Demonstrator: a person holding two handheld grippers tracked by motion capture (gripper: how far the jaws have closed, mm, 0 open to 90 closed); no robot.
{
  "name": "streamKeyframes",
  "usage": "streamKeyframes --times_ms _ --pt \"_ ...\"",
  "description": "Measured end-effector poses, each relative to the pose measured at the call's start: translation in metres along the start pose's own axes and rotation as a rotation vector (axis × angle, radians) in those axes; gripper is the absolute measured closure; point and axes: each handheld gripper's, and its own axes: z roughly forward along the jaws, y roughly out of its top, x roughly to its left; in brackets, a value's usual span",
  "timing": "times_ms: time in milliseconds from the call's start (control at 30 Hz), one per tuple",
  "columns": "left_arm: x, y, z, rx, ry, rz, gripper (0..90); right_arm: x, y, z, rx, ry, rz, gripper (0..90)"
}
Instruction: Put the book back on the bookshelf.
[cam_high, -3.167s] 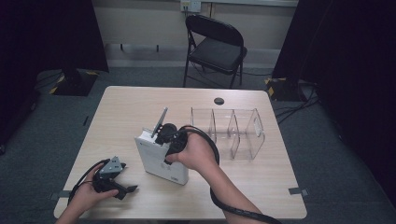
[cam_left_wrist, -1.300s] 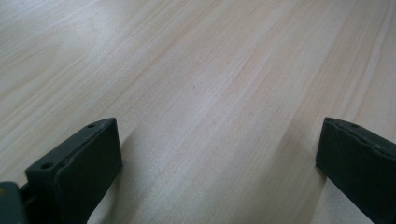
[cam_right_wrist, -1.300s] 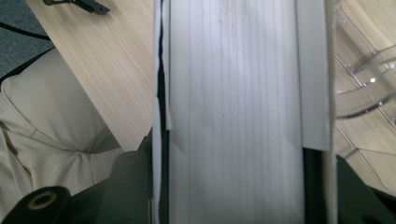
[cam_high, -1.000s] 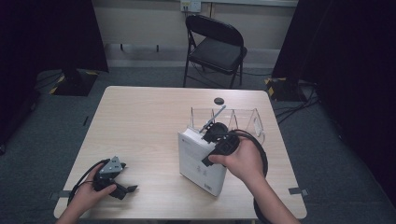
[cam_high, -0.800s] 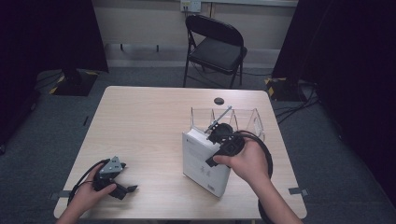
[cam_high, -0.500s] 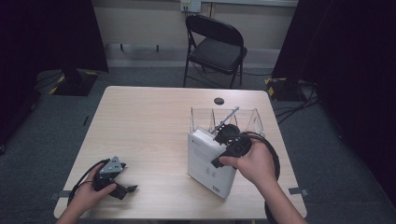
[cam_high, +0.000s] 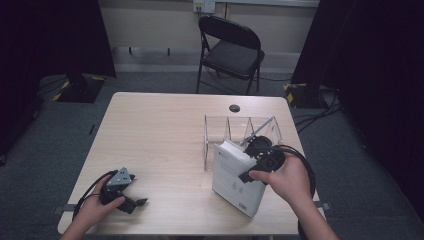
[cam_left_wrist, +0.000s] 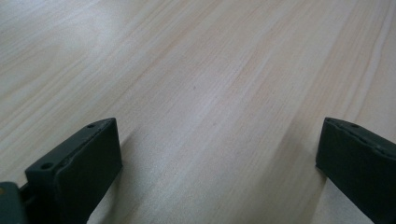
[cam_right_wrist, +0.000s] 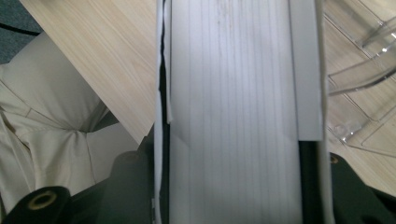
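A thick white book (cam_high: 235, 177) is held upright on edge above the table's right front, just in front of the clear divided rack (cam_high: 225, 130). My right gripper (cam_high: 252, 162) is shut on it, its jaws clamped across the book's thickness; in the right gripper view the white page block (cam_right_wrist: 233, 107) runs up between the two jaws, with the rack's clear wall (cam_right_wrist: 359, 74) at the right. My left gripper (cam_high: 131, 202) rests near the table's front left corner. The left gripper view looks along its wide-apart jaws at bare wood (cam_left_wrist: 210, 93), with nothing between them.
The light wooden table (cam_high: 160, 130) has a dark round grommet (cam_high: 234, 108) near its far edge. A black folding chair (cam_high: 230, 50) stands beyond the table. A cable (cam_high: 305, 170) loops from the right gripper. Beige trousers (cam_right_wrist: 51, 121) show below the table's front edge.
The right hand has carried the white book from the table's middle to the right, up to the clear rack. The left hand and its gripper have stayed put.
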Motion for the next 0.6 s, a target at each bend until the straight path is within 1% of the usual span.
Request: streamKeyframes --times_ms 67,100,133,167,300,333,367,533,600 --pt "0.0 0.0 0.0 0.0 0.0 0.0 0.0 -0.002 -0.003 -0.001 0.003 -0.001 0.009 52.0" --pt "0.0 0.0 0.0 0.0 0.0 0.0 0.0 -0.002 -0.004 -0.002 0.0 -0.012 0.006 52.1" --pt "0.0 0.0 0.0 0.0 0.0 0.0 0.0 -0.003 -0.006 -0.003 0.004 -0.005 0.012 52.1" --pt "0.0 0.0 0.0 0.0 0.0 0.0 0.0 -0.004 -0.007 -0.003 0.002 -0.013 0.011 52.0" --pt "0.0 0.0 0.0 0.0 0.0 0.0 0.0 -0.006 -0.011 -0.007 0.004 -0.015 0.017 52.0" --pt "0.0 0.0 0.0 0.0 0.0 0.0 0.0 -0.007 -0.012 -0.008 0.005 -0.009 0.022 52.0" --pt "0.0 0.0 0.0 0.0 0.0 0.0 0.0 -0.007 -0.013 -0.009 -0.002 -0.017 0.024 52.0" --pt "0.0 0.0 0.0 0.0 0.0 0.0 0.0 -0.012 -0.018 -0.013 -0.01 -0.021 0.039 52.0" --pt "0.0 0.0 0.0 0.0 0.0 0.0 0.0 -0.014 -0.019 -0.014 -0.015 -0.019 0.052 52.0"
